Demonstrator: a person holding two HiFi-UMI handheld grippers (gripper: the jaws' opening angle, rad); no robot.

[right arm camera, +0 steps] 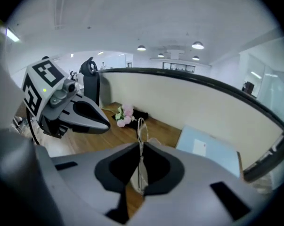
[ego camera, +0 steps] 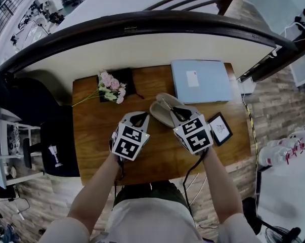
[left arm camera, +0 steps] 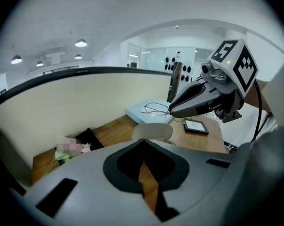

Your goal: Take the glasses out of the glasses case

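Observation:
A beige glasses case (ego camera: 161,111) lies open on the wooden table (ego camera: 91,130); the left gripper view shows the case (left arm camera: 152,132) just past my jaws. My right gripper (ego camera: 176,110) is shut on thin wire-rimmed glasses (ego camera: 167,104), held in the air above the case. In the right gripper view the glasses (right arm camera: 141,126) stand edge-on, pinched between the pads. From the left gripper view, the glasses (left arm camera: 156,108) hang from the right gripper's (left arm camera: 172,110) tip. My left gripper (ego camera: 138,117) hovers left of the case, shut with nothing in it.
A pale blue flat box (ego camera: 200,80) lies at the table's back right. A small dark-framed picture (ego camera: 219,128) sits by the right edge. Pink flowers (ego camera: 112,89) rest on a black cloth (ego camera: 126,77) at the back left. A curved dark rail (ego camera: 142,24) runs behind the table.

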